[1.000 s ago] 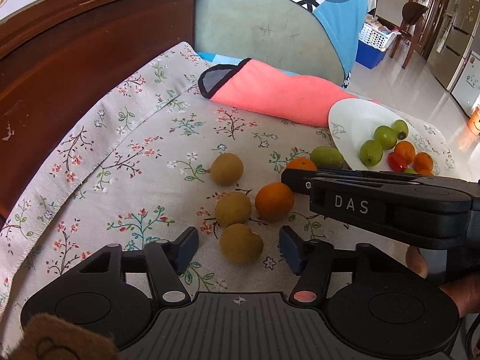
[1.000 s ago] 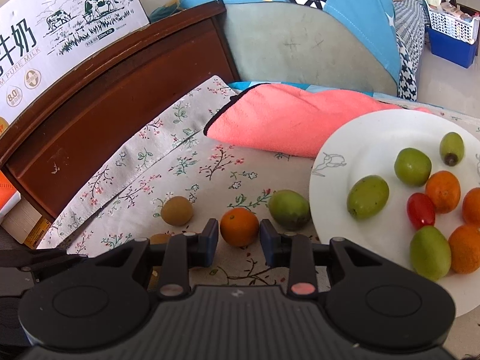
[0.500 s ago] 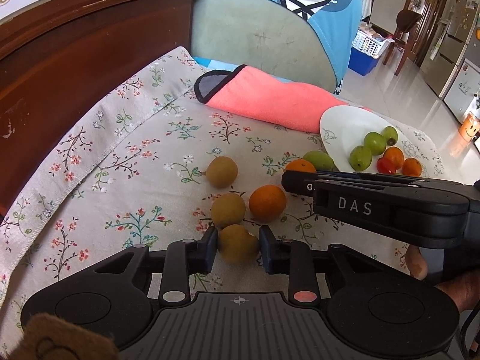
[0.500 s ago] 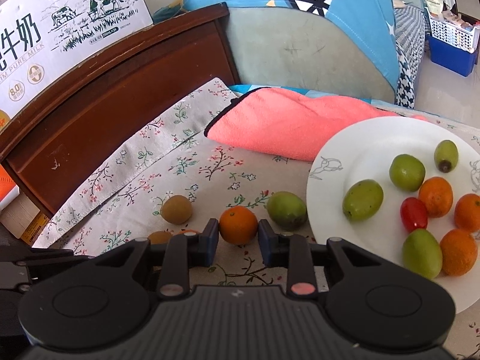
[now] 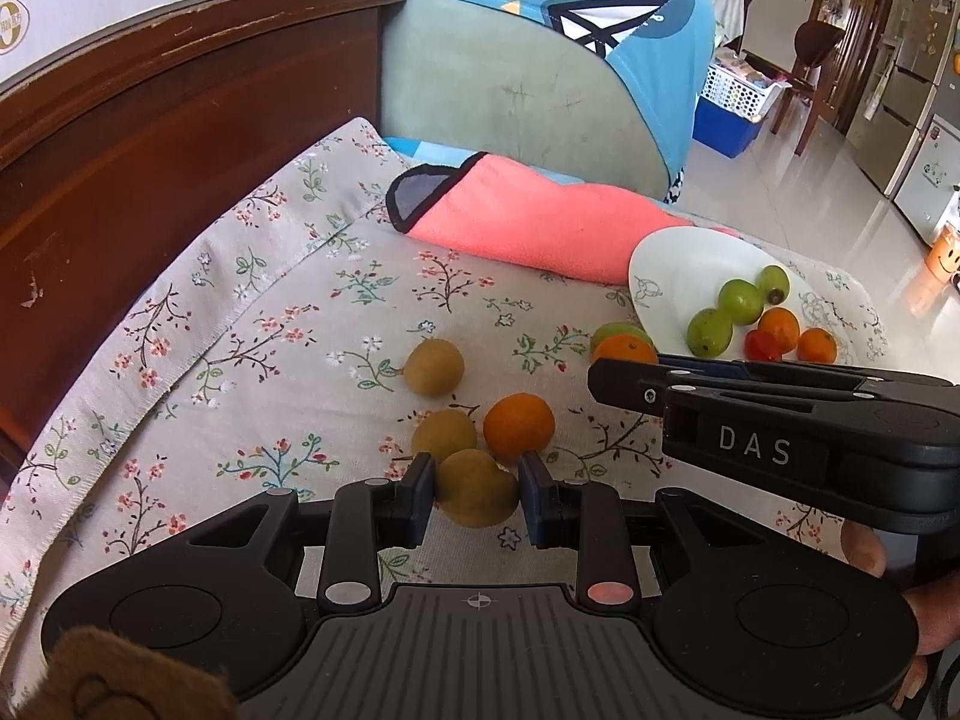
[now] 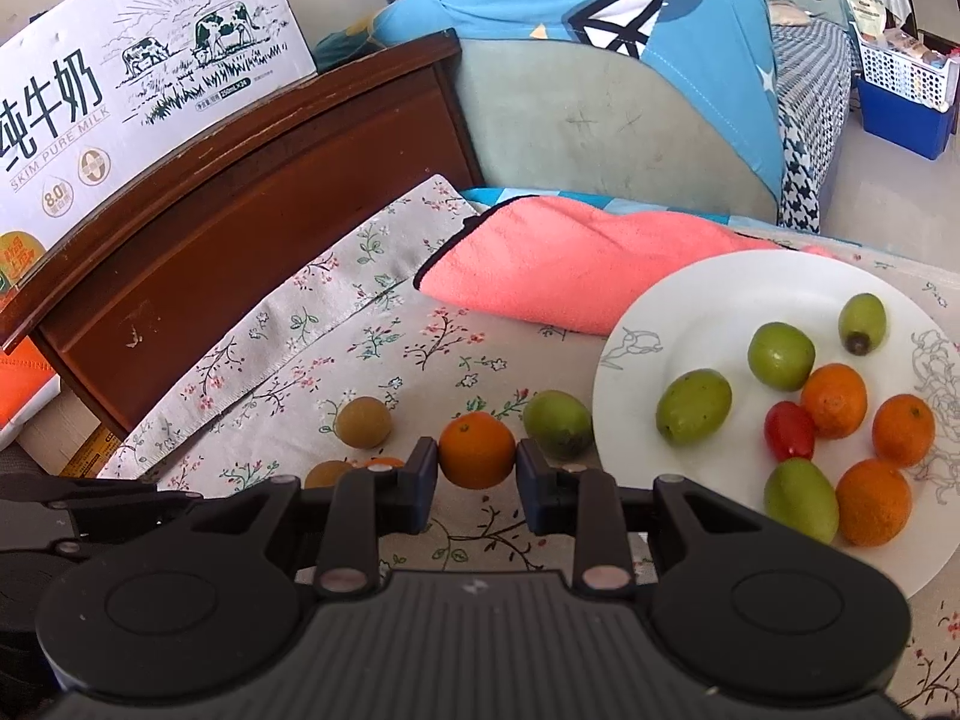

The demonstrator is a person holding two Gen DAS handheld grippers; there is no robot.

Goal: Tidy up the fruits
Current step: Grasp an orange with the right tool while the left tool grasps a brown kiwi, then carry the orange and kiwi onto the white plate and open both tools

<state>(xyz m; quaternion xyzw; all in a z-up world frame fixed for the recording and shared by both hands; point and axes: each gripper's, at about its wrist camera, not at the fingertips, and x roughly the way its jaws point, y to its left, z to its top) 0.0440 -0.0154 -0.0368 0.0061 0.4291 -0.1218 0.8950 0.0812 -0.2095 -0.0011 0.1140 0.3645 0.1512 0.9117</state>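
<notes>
My left gripper is shut on a brown-yellow fruit on the floral cloth. Two more brown fruits and an orange lie just beyond it. My right gripper is shut on an orange, with a green fruit to its right beside the white plate. The plate holds several green fruits, oranges and a red tomato. In the left wrist view the right gripper's body reaches in from the right.
A rolled pink towel lies behind the fruit. A dark wooden board runs along the left, with a milk carton box above it. A grey-green cushion with a blue cover stands at the back.
The left gripper's jaws came together around the nearest brown fruit. The right gripper stayed on its orange, barely moving.
</notes>
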